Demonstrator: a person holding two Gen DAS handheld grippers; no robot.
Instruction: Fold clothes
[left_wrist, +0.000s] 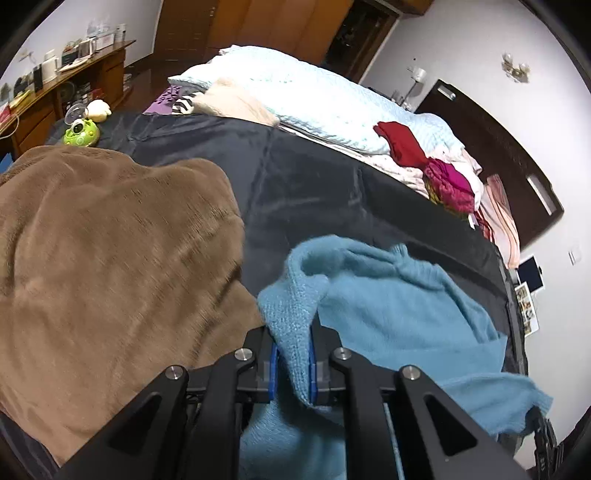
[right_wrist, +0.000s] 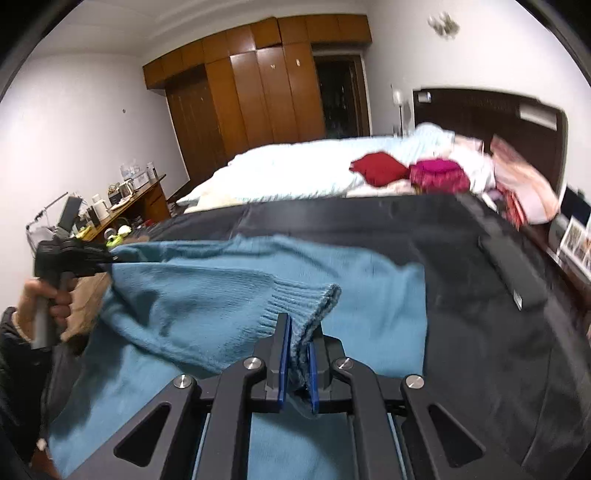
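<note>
A light blue knit sweater (left_wrist: 391, 306) lies on a dark sheet (left_wrist: 310, 184) on the bed. My left gripper (left_wrist: 293, 332) is shut on a fold of the sweater and lifts it. In the right wrist view my right gripper (right_wrist: 298, 332) is shut on the sweater's ribbed sleeve cuff (right_wrist: 306, 301), held above the sweater's body (right_wrist: 207, 291). My left gripper (right_wrist: 107, 258) shows there at far left, pinching the sweater's other edge, with the sleeve stretched between the two grippers.
A brown fleece garment (left_wrist: 110, 251) lies left of the sweater. A white duvet (left_wrist: 314, 99), red cloth (left_wrist: 402, 144) and magenta knit (left_wrist: 448, 184) sit at the back. A green toy (left_wrist: 81, 133), a wooden desk (left_wrist: 55, 96) and a dark headboard (right_wrist: 491, 122) stand around.
</note>
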